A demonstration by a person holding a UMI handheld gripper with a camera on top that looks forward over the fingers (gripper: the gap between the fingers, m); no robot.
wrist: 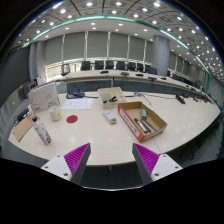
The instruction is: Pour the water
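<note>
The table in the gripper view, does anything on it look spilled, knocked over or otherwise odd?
Nothing stands out. The bottle stands upright on the table, with no spill visible around it. The open cardboard box sits at an angle to the table edge, which looks casual, not wrong. The gripper hangs open, clear of everything.

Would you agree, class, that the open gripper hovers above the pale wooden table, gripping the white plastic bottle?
Not quite. The gripper view shows the open gripper holds nothing: the white plastic bottle stands apart on the pale wooden table, beyond the left finger. The rest is right.
</note>
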